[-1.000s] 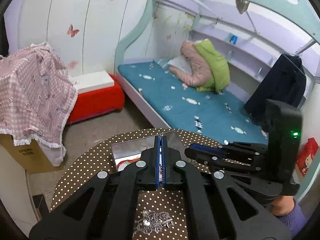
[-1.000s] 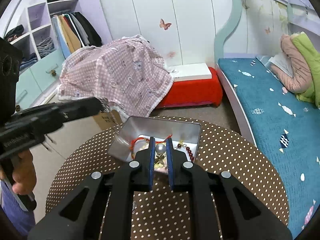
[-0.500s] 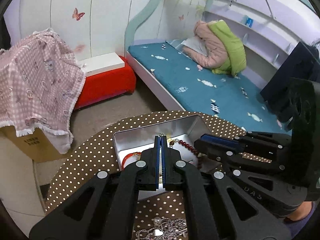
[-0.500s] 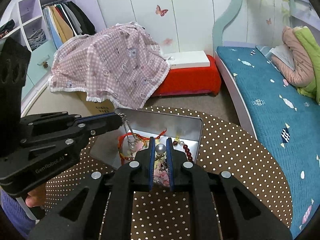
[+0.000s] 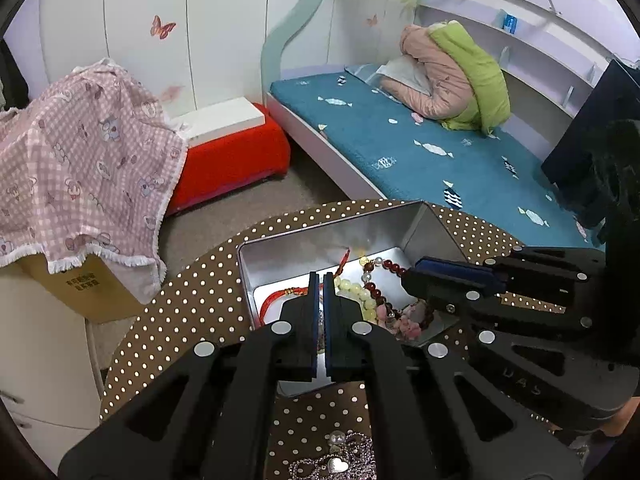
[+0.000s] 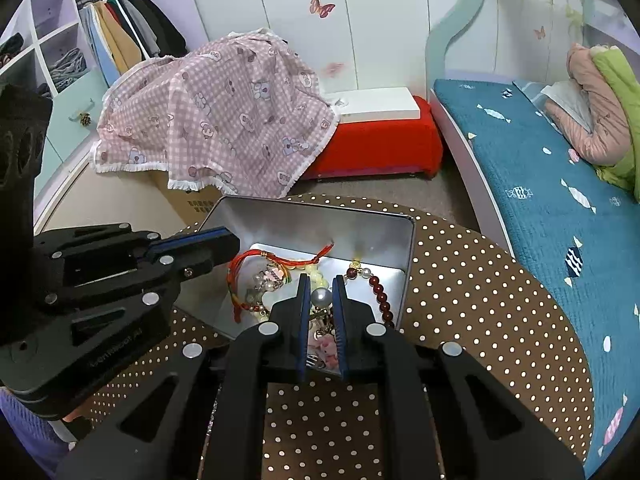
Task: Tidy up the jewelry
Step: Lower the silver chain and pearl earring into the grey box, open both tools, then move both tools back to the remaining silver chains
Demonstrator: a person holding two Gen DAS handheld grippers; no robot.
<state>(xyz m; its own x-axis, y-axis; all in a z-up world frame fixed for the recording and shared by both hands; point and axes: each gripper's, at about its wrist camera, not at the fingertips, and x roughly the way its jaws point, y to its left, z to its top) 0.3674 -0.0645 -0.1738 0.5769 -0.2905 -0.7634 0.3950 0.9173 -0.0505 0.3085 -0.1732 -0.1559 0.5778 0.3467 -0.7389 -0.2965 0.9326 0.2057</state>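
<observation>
walls: white panels, butterfly decals (image 6: 321,5) | bed (image 5: 420,156): teal cover | red bench (image 6: 376,140) | floor: grey-beige

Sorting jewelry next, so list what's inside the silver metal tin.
Inside the silver metal tin: a red cord bracelet, dark red bead strand, pale green beads, and pink charms. The black tools hide whatever lies beneath them.

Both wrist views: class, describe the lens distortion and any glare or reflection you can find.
Left wrist: fisheye bends the bed frame; black corners; the tin wall shines. Right wrist: wardrobe panels bow; the pearl carries a highlight; the tin floor mirrors light.
</observation>
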